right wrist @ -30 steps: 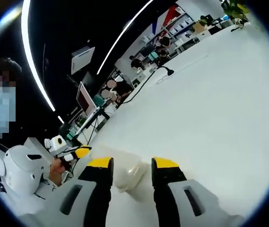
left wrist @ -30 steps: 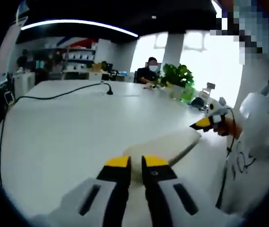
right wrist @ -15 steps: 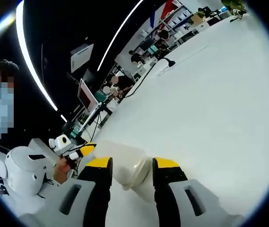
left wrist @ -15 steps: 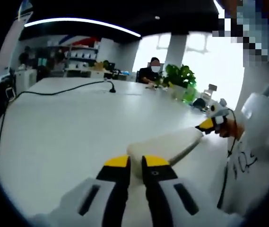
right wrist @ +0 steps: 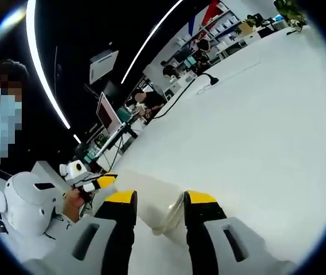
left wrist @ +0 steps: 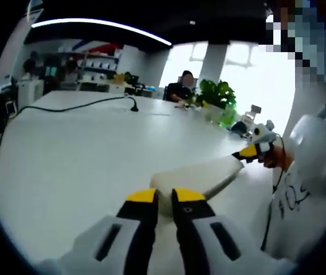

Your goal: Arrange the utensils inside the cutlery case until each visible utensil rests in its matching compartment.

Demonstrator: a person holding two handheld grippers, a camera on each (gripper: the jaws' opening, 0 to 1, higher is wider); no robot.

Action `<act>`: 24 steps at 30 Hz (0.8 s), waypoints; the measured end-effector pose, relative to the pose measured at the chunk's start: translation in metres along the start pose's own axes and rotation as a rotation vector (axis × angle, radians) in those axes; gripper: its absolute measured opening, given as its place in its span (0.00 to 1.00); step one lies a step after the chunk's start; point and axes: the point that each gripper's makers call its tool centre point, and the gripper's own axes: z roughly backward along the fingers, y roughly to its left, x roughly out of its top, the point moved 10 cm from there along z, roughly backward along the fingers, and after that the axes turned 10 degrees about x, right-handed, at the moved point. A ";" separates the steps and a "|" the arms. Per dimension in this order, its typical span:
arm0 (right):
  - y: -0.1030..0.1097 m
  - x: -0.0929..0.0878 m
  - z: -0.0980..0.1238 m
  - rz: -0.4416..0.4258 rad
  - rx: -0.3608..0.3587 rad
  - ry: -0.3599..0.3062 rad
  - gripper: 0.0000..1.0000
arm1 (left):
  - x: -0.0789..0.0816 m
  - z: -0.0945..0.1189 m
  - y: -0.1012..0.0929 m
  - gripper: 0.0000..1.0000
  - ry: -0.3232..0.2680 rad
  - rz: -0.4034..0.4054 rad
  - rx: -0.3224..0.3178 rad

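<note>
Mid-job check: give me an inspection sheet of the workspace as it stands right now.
Surface: large white table, mostly bare.
Job's things: pale cutlery case held between both grippers, one at each end; closed or open cannot tell; utensils nothing seen.
Clutter: nothing seen.
Grippers: left gripper jaws nearly together on the case's end; right gripper jaws wider, around the other end.
Cables: black cable along the far table.
Surroundings: office shelves, green plant, seated person, monitor.

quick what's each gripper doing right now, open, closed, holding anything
Left gripper: shut on one end of the white cutlery case.
Right gripper: jaws set around the case's other end, apparently gripping it.
</note>
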 end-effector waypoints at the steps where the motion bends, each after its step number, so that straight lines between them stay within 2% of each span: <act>1: 0.000 0.000 0.000 0.004 -0.002 0.002 0.33 | 0.000 0.000 0.000 0.10 -0.002 0.001 0.001; 24: 0.004 -0.002 0.002 0.017 -0.020 -0.042 0.29 | -0.005 0.000 -0.002 0.11 -0.047 -0.016 0.017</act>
